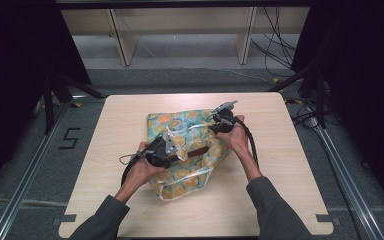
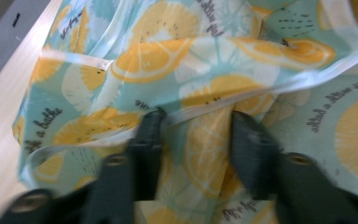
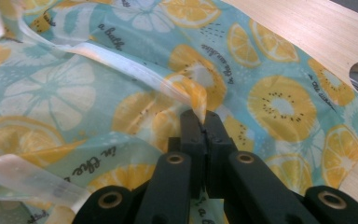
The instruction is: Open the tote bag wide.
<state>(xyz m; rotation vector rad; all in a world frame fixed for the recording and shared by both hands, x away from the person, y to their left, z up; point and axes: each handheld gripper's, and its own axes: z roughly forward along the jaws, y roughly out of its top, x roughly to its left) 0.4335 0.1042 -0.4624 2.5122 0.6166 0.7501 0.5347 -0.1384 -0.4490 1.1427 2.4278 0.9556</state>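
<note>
Pale wood table (image 1: pixel 130 200) bears crumpled lemon-print bag (image 1: pixel 180 185), lying mid-table, near its centre. Right gripper (image 3: pixel 204 122) clenched on pinch of bag fabric at far right edge; thin fold could slide out if pulled hard. Left gripper (image 2: pixel 193 140) has jaws apart, straddling fabric fold and white-trimmed edge (image 2: pixel 307 77), pads not pressing. Risk: left closes on two layers at once, or misses trim, so bag bunches rather than opens.
</note>
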